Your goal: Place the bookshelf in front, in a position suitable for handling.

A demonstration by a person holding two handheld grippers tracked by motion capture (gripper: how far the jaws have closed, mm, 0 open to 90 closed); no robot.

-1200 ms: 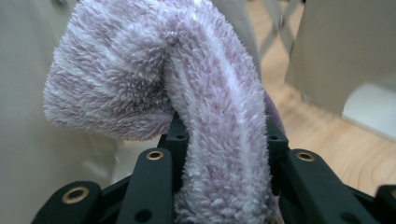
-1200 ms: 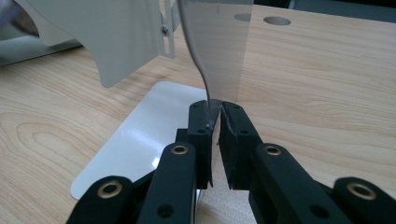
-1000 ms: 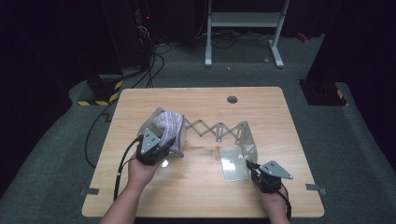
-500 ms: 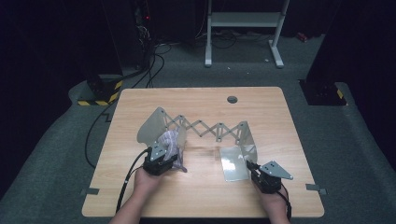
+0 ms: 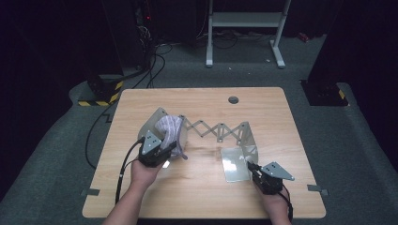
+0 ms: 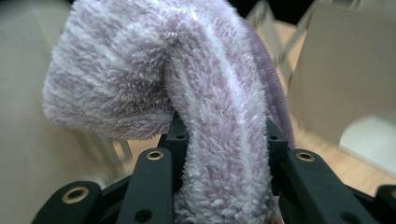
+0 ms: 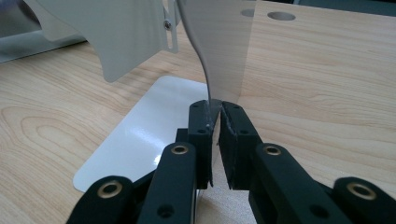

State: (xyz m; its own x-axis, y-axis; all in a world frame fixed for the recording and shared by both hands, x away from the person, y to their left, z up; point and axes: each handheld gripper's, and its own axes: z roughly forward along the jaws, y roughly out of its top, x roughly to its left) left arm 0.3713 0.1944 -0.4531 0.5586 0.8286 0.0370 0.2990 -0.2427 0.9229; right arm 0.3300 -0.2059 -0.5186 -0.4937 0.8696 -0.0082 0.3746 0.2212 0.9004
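Fuzzy lilac sock (image 5: 167, 130) moved back rackward.

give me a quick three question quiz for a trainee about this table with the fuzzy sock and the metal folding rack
1. True or false: the right gripper is clamped on the rack's upright end plate.
2. What does the left gripper hold?
3. Which end of the rack is the sock at in the high view: A left, B right?

Key: 1 true. 2 a fuzzy lilac striped sock. 3 A.
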